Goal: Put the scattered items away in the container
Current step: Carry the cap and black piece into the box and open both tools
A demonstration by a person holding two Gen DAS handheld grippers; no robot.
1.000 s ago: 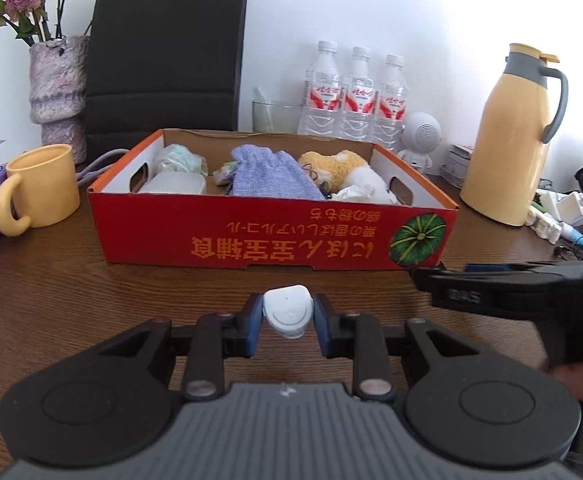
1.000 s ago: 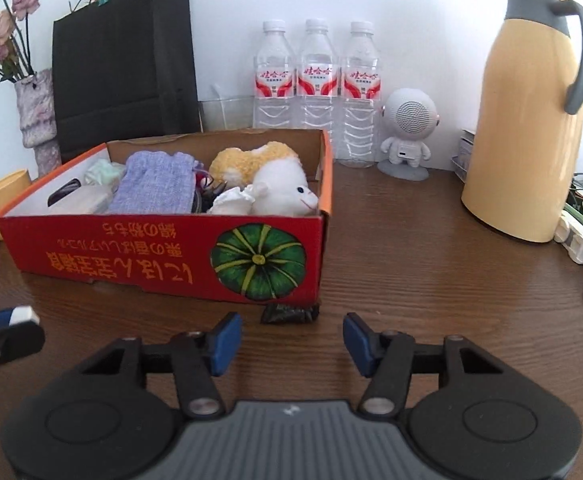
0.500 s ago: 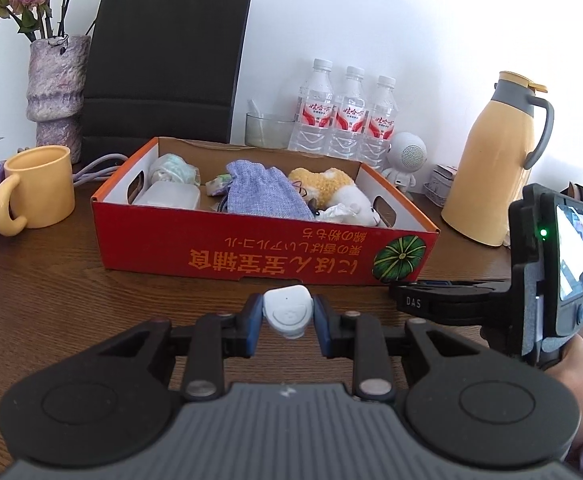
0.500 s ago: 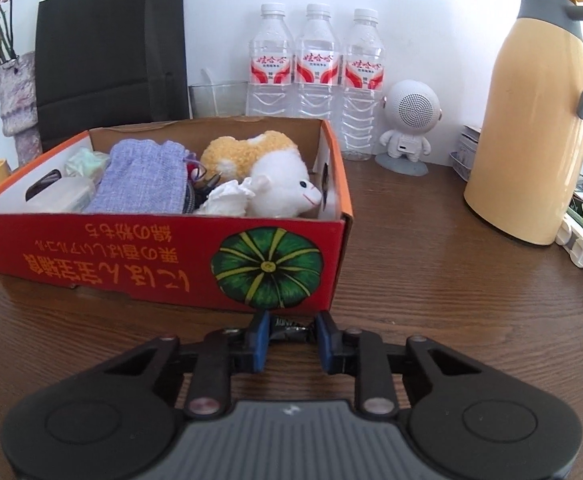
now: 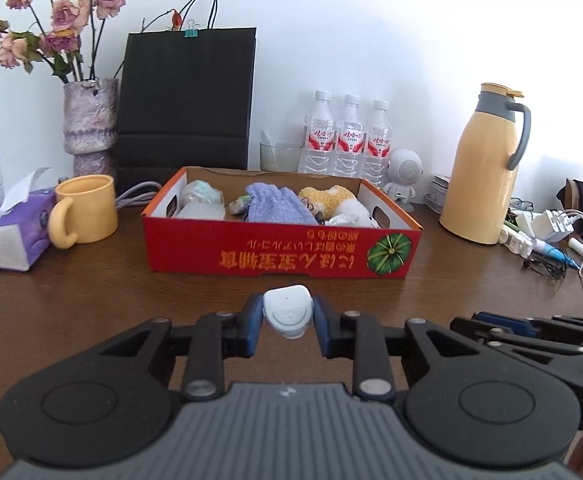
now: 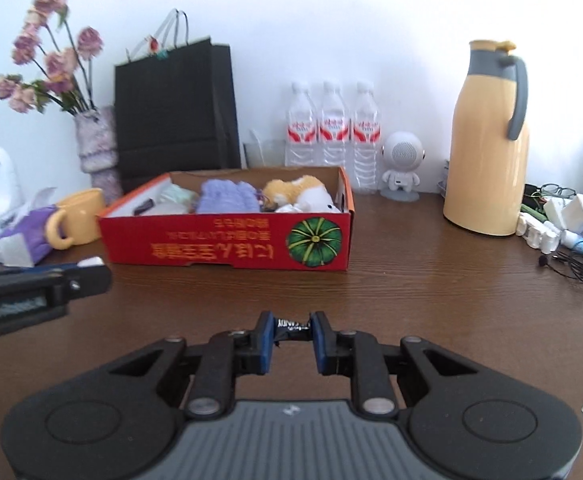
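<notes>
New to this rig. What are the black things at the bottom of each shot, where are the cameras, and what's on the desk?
No robot arm here: a person carries a handheld gripper in each hand, and a fisheye camera on each looks forward along its two fingers. The black shape at the bottom is the gripper itself.

Left wrist view: the left gripper is shut on a small white gadget.

Right wrist view: the right gripper has just been closing and now pinches a small black packet.

Ahead on the wooden desk sits a red cardboard box, already holding a purple cloth and plush toys. Around it: a yellow mug, tissues, a yellow jug.
</notes>
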